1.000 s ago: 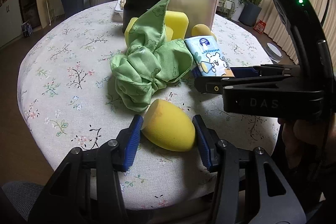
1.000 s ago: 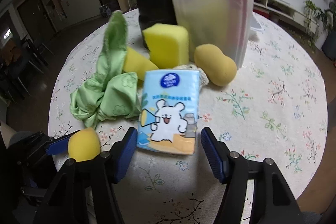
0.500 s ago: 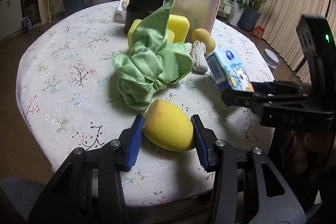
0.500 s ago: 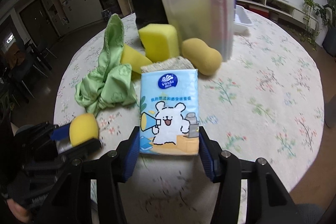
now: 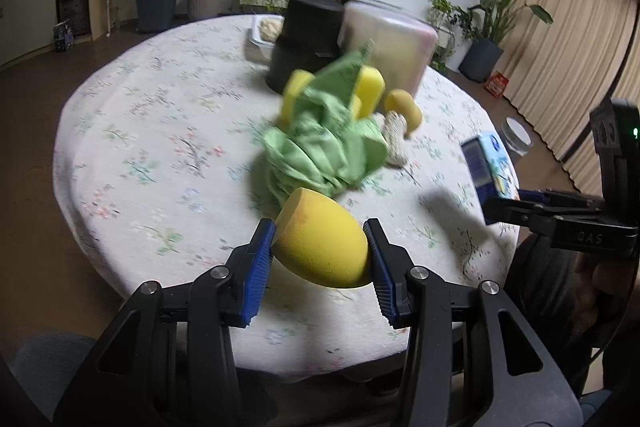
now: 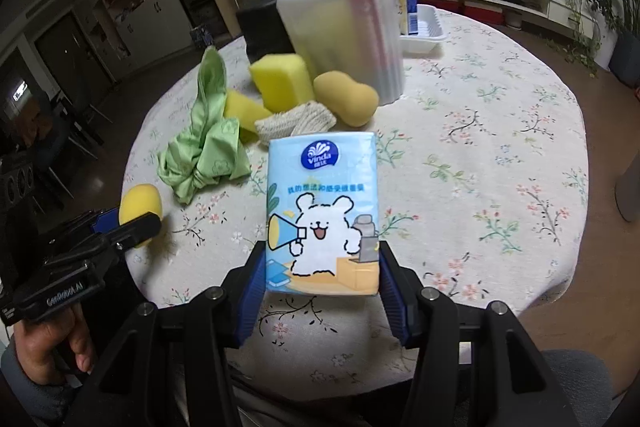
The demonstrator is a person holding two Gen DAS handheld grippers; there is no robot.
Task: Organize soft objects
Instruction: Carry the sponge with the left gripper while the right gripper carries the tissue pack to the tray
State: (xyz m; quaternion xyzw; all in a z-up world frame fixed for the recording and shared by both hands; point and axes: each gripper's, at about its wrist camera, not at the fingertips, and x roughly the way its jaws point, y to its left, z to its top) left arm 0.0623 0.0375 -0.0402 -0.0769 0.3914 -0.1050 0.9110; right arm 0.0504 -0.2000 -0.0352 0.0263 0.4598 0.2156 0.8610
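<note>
With both hands raised off the tabletop (image 6: 500, 155), each claw carries one soft thing clear of the pile, which I take to be the sorting step: one item per hand, lifted so it can go wherever it belongs. The left claw (image 5: 320, 251) is clenched on a yellow egg-shaped sponge (image 5: 320, 243), its blue pads pressing the sides. The right claw (image 6: 322, 287) pinches a blue tissue pack (image 6: 322, 211) by its lower end, so the pack stands up in front of the lens.

Left on the cloth are a green rag (image 6: 204, 151), a block sponge (image 6: 282, 81), a tan peanut-shaped sponge (image 6: 348, 99) and a knitted scrubber (image 6: 296, 121), huddled together.

Behind them a frosted plastic box (image 6: 344, 35) stands on edge; something yellowish shows faintly inside. A black canister (image 5: 306, 47) stands beside it, contents unseen, and a white tray (image 6: 424, 35) holds a small carton.
</note>
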